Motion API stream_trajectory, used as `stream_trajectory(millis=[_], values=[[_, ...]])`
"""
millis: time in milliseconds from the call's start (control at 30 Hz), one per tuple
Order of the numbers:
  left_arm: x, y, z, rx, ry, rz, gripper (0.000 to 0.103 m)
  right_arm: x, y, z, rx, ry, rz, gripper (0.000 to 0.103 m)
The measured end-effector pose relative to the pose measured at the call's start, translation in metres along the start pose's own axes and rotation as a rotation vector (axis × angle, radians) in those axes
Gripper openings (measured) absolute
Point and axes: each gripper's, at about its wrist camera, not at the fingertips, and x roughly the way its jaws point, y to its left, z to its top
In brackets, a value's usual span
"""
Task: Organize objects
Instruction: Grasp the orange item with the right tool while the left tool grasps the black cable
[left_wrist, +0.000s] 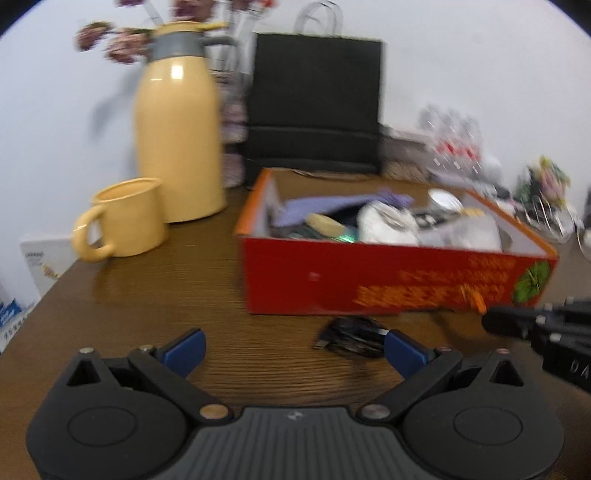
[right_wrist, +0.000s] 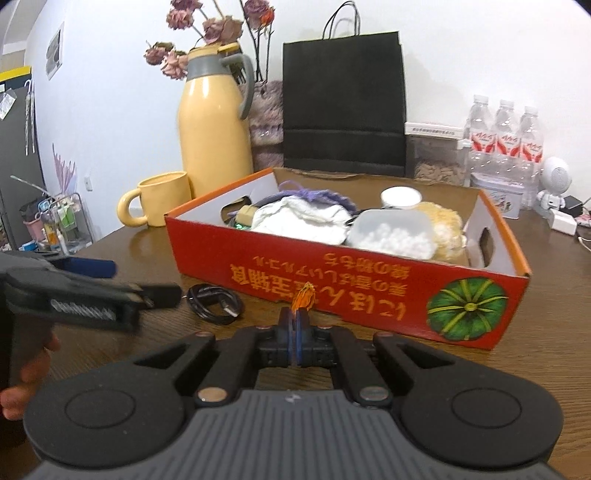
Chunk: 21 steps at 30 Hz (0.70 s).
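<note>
- My right tongs (right_wrist: 297, 320) are clenched on a small orange thing (right_wrist: 303, 295), perhaps a dried flower or a scrap of paper; it is too small for me to name with certainty.
- It sticks up from the tips, just in front of the near wall of the red cardboard box (right_wrist: 332, 280) on the wooden tabletop (right_wrist: 110, 325).
- It looks very light, thin and easily crushed, so I judge a gentle pinch low on its base is enough, and it will drop freely once I let go.
- My left tongs (left_wrist: 293, 349) are released, fingers spread wide, hovering low over the tabletop.
- A coiled black cable (right_wrist: 214, 302) lies on the tabletop, just beside the box and near my left tongs.
- I judge the cable to be light, limp and springy; taking it across the whole bundle should keep the loops from uncoiling, better than pinching one strand.
- The box already holds white cloth (right_wrist: 299, 221), a purple knit piece and a clear tub of white balls (right_wrist: 391, 232).
- A yellow mug (right_wrist: 162, 201) and yellow thermos jug (right_wrist: 214, 136) stand behind, left of the box.
</note>
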Motion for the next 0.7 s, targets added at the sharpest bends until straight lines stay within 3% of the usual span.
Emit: stream_trajectory(millis=[167,333,433,467,500,533,700], values=[[0.025,-0.031,0.004,0.063,0.054,0.020,0.103,-0.010,-0.013,-0.002,0.013,-0.019,-0.013,0.003],[0.044,-0.039,0.008,0.041,0.100,0.071,0.102,-0.016,-0.021,-0.003,0.021,-0.031,-0.018,0.003],[0.046,-0.038,0.009,0.006,0.106,0.044,0.091,-0.017,-0.022,-0.003,0.022,-0.035,-0.017,0.003],[0.046,-0.037,0.009,-0.007,0.105,0.028,0.083,-0.017,-0.022,-0.003,0.021,-0.036,-0.017,0.003],[0.043,-0.037,0.009,-0.009,0.096,0.025,0.066,-0.017,-0.022,-0.003,0.020,-0.037,-0.016,0.003],[0.040,-0.038,0.009,-0.004,0.085,0.024,0.059,-0.017,-0.021,-0.004,0.018,-0.038,-0.016,0.003],[0.026,-0.039,0.008,-0.015,0.041,0.012,0.048,-0.018,-0.020,-0.004,0.012,-0.045,-0.018,0.003]])
